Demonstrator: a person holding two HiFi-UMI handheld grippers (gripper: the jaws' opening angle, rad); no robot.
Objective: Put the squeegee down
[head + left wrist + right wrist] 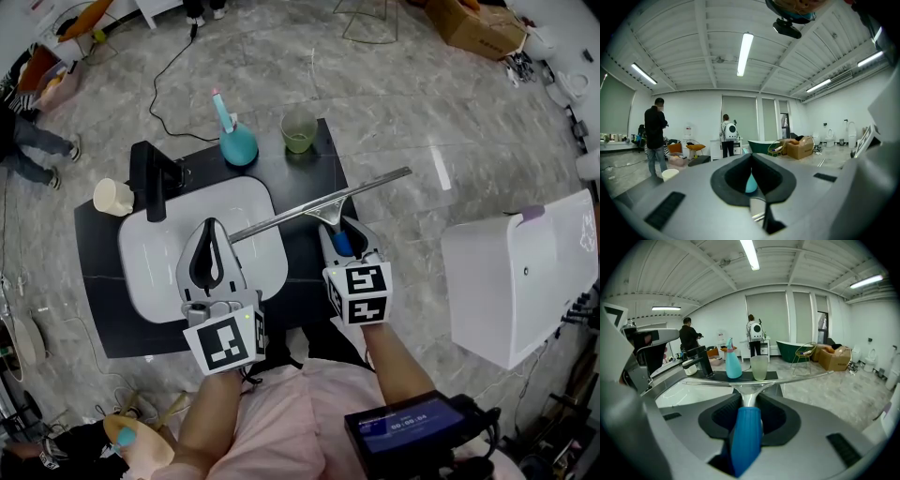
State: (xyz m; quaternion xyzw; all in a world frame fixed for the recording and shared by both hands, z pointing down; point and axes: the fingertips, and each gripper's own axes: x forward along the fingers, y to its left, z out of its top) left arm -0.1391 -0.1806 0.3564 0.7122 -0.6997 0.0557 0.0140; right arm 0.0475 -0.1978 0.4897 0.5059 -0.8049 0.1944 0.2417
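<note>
The squeegee has a blue handle and a long metal blade. The blade slants from over the right side of the white sink out past the black counter's right edge. My right gripper is shut on the blue handle, with the blade crossing just beyond the jaws. My left gripper hovers over the sink basin. Its tips meet and hold nothing, and the left gripper view shows only a small gap behind the tips.
A black faucet and a cream cup stand at the sink's left. A teal spray bottle and a green cup stand at the counter's back. A white cabinet is on the floor to the right. People stand far off.
</note>
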